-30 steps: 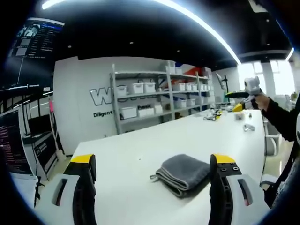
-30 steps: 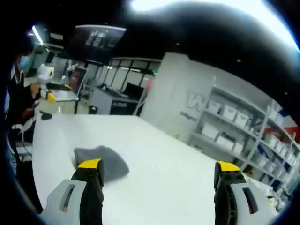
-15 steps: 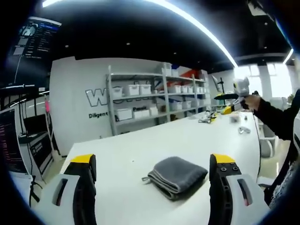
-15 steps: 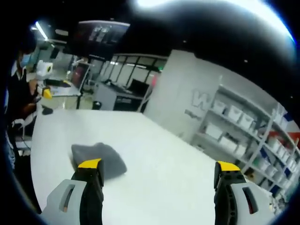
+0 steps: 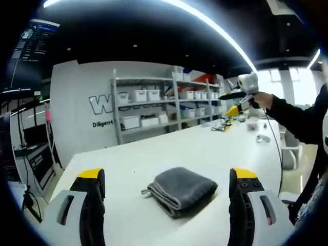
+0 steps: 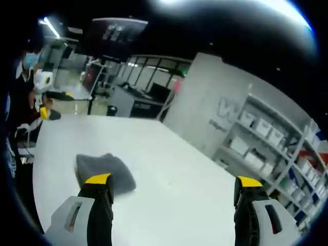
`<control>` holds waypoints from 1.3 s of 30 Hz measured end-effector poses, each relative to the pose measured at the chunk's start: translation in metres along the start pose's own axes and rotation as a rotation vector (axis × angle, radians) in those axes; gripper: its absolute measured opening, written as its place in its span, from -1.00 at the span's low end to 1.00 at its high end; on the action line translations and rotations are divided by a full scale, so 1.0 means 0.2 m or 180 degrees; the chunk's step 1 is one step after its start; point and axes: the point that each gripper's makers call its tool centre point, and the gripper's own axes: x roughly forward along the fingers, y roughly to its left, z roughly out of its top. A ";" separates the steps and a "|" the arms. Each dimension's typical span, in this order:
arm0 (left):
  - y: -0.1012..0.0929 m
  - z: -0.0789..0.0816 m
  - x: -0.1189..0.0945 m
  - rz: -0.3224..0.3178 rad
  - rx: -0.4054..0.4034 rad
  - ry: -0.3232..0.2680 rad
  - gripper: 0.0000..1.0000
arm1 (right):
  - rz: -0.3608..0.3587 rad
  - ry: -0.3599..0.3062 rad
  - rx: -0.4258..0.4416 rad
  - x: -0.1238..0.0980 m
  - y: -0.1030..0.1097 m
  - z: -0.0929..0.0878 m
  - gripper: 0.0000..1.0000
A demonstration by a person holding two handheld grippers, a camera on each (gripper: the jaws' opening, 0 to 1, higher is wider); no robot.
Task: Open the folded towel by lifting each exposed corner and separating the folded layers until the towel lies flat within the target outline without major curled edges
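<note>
In the left gripper view, the left gripper (image 5: 166, 179) hangs wide open over the white table (image 5: 246, 148), the folded grey towel (image 5: 180, 189) between its jaws; soft, limp (likely light), best pinched at the looped corner (image 5: 145, 192).

In the right gripper view, the right gripper (image 6: 174, 185) also gapes wide, towel (image 6: 102, 168) by its left jaw.

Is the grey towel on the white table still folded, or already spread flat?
Folded: the grey towel shows stacked layers along its near edge, lying compact on the white table.
</note>
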 end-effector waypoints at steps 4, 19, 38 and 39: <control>-0.01 0.00 -0.01 -0.0012 -0.0013 0.0020 0.97 | 0.0166 0.0018 -0.0058 0.01 0.04 0.00 0.99; -0.05 0.06 -0.04 0.0007 -0.0033 -0.0090 0.95 | 0.0624 0.0222 -0.0119 0.04 0.10 -0.05 0.99; -0.17 0.04 -0.02 -0.0064 -0.0187 -0.0128 0.93 | 0.0800 0.0303 -0.0220 0.15 0.10 -0.03 0.99; -0.17 0.03 -0.02 -0.0062 -0.0202 -0.0124 0.93 | 0.0814 0.0297 -0.0226 0.16 0.11 -0.02 0.99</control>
